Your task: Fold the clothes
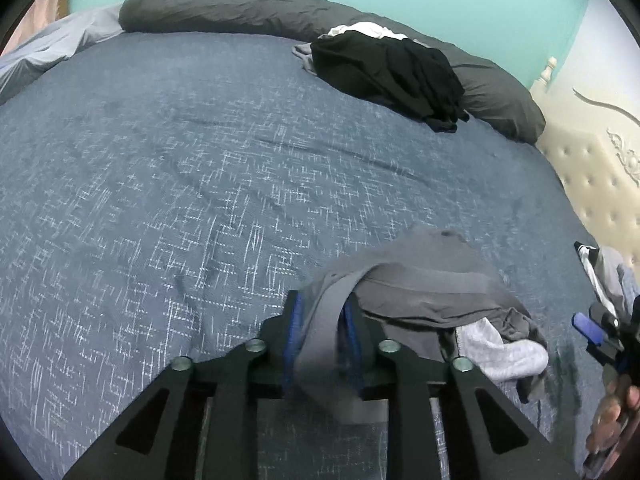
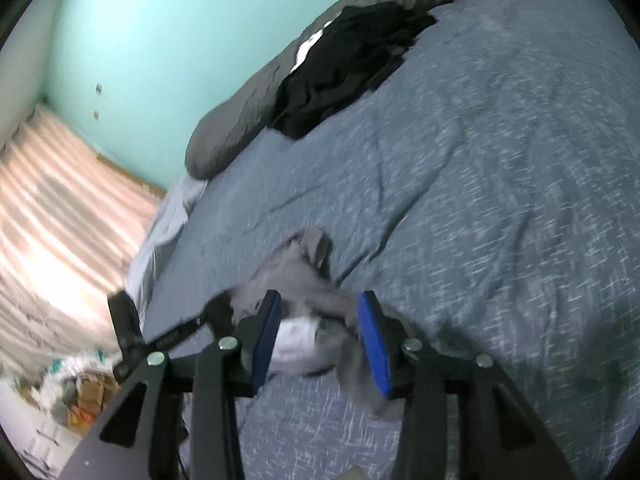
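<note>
A crumpled grey garment (image 1: 432, 280) with a pale white-grey part (image 1: 496, 352) lies on the blue bedspread (image 1: 200, 160) near its front edge. My left gripper (image 1: 322, 300) stands over the garment's left end. A grey band of the cloth runs loosely between its blue pads (image 1: 292, 328), which do not press it. In the right wrist view my right gripper (image 2: 320, 296) is wide open above the same garment (image 2: 296, 272), with cloth lying under the gap. The right gripper (image 1: 596, 324), with a hand behind it, also shows at the right edge of the left wrist view.
A pile of black clothes (image 1: 392, 76) rests against a long grey pillow (image 1: 224, 8) at the far side. A cream tufted headboard (image 1: 592, 184) stands on the right, with a black-and-white garment (image 1: 600, 272) beside it. Clutter on the floor (image 2: 80, 392) lies past the bed's edge.
</note>
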`<move>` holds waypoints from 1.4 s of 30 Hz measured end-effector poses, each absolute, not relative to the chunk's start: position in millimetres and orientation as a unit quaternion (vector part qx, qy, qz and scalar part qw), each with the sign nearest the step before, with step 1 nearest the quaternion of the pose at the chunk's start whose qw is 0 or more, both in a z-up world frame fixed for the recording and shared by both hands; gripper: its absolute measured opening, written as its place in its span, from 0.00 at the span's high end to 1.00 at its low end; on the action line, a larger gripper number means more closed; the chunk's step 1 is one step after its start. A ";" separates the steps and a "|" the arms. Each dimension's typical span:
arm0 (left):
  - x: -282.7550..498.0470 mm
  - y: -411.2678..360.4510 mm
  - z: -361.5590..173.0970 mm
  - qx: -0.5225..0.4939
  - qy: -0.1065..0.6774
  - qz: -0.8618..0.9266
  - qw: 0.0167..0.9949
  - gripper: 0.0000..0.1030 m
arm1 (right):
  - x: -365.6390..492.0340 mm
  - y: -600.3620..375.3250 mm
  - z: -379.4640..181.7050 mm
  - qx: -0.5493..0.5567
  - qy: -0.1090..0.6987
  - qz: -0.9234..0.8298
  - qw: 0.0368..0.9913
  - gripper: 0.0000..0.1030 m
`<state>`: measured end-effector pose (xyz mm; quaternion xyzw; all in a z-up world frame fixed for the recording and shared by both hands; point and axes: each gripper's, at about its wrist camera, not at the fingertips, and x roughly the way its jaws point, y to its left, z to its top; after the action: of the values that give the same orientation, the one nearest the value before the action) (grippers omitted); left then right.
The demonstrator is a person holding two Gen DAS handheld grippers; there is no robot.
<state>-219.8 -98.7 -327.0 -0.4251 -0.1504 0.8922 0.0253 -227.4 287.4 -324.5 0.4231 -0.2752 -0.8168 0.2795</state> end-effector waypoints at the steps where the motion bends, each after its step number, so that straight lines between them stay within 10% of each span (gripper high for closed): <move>1: -218.6 -98.7 -326.7 -0.424 -0.151 0.893 0.024 0.67 | -229.9 288.8 -323.0 0.423 -0.270 -0.822 0.270 0.59; 35: -196.7 -101.0 -346.2 -0.479 -0.137 0.866 0.037 0.64 | -248.3 263.3 -365.2 0.517 -0.105 -0.821 0.218 0.60; 42: -196.4 -99.3 -347.6 -0.484 -0.135 0.864 0.044 0.64 | -250.5 253.8 -364.4 0.508 -0.093 -0.823 0.237 0.85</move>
<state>-196.4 -99.3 -347.6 -0.4837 -0.1355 0.8636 0.0435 -250.5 253.8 -364.4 0.5078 -0.0929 -0.8230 0.2372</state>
